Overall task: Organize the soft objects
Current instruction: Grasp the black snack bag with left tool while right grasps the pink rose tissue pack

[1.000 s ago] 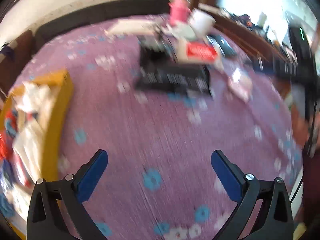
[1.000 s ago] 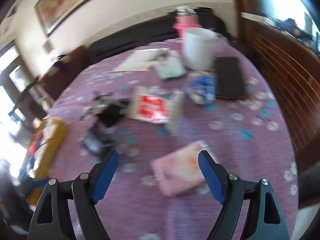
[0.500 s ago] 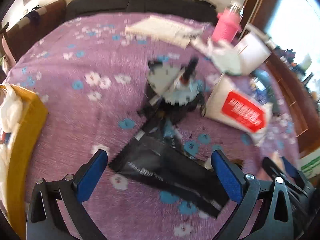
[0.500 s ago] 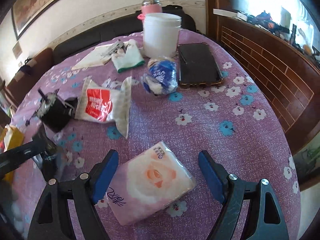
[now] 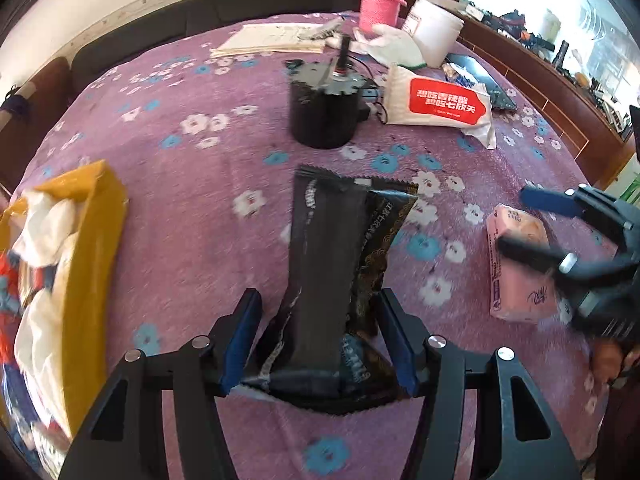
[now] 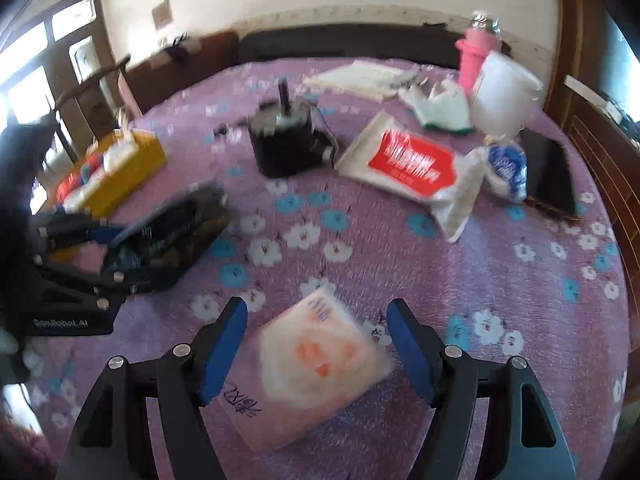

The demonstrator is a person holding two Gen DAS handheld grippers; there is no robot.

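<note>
Two black snack packets (image 5: pixel 328 260) lie overlapped on the purple flowered cloth. My left gripper (image 5: pixel 318 300) straddles their near end with its jaws closing, and both pads touch the wrappers. A pink tissue pack (image 6: pixel 320 360) sits between the fingers of my right gripper (image 6: pixel 316 308). Those jaws are closing too, with a slim gap still showing on each side. The right wrist view catches the left gripper (image 6: pixel 120 248) over the black packets (image 6: pixel 172 228). The left wrist view shows the right gripper (image 5: pixel 532 226) over the pink pack (image 5: pixel 516 272).
A yellow box (image 5: pixel 92 240) with several soft packs stands at the left. Further back are a black motor (image 5: pixel 320 116), a white and red tissue pack (image 5: pixel 440 100), a white glove (image 5: pixel 394 46), a pink bottle (image 5: pixel 378 0), a white tub (image 5: pixel 434 28) and a phone (image 6: pixel 548 172).
My left gripper came down over the black packets and its jaws narrowed sharply around them. My right gripper rolled, sank closer around the pink pack and closed slightly.
</note>
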